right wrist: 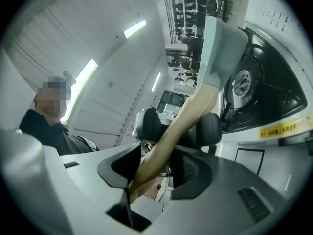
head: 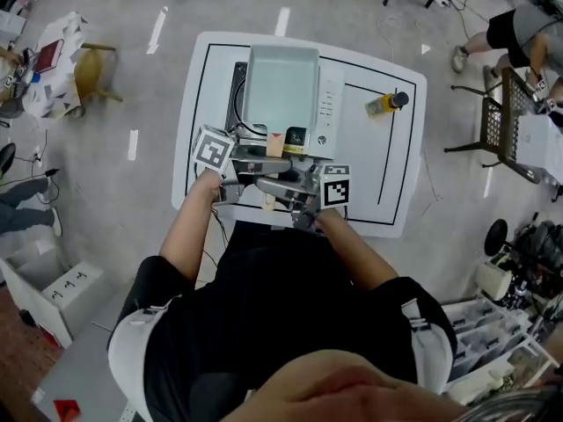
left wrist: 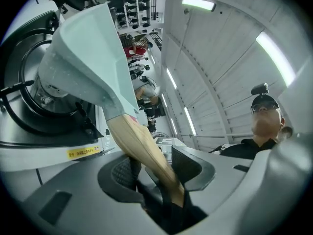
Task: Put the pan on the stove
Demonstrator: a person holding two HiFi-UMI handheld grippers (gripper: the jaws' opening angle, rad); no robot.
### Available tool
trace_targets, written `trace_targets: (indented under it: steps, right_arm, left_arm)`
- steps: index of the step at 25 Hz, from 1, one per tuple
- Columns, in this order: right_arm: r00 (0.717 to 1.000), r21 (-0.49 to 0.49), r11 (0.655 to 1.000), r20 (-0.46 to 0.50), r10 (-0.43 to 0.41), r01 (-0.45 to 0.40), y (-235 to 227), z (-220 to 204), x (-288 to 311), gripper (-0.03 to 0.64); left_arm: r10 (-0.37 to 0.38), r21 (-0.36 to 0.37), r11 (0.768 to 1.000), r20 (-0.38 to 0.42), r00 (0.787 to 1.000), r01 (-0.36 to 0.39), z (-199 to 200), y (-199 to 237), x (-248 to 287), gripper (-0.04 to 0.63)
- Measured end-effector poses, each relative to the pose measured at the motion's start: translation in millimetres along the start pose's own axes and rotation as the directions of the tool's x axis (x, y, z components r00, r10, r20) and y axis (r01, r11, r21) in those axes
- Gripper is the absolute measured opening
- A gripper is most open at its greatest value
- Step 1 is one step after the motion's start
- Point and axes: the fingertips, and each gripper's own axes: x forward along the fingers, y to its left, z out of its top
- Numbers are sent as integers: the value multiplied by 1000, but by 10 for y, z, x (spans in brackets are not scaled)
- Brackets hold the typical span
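your left claw and right claw both clamp the pan by its handle. likely purpose: steadying it level over the stove.

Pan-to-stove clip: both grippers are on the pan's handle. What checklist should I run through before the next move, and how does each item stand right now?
1. Left tongs closed on the wooden handle: ok.
2. Right tongs closed on the same handle: ok.
3. Pan lined up over the stove: ok, judging by the head view.
4. Pan seated on the burner: cannot tell; no view shows contact.
5. Pan holds nothing that could spill: ok.
6. Bottle apart from the stove, lying to its right on the table: ok.
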Motion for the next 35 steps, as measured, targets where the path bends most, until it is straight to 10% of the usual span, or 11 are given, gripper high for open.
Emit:
trace_targets:
  steps: [35]
  right_arm:
    - [997, 3, 997, 4, -82, 82, -603, -338, -187, 215]
  left_arm:
    - [27, -21, 999, 80, 996, -25, -406, 507, -704, 250]
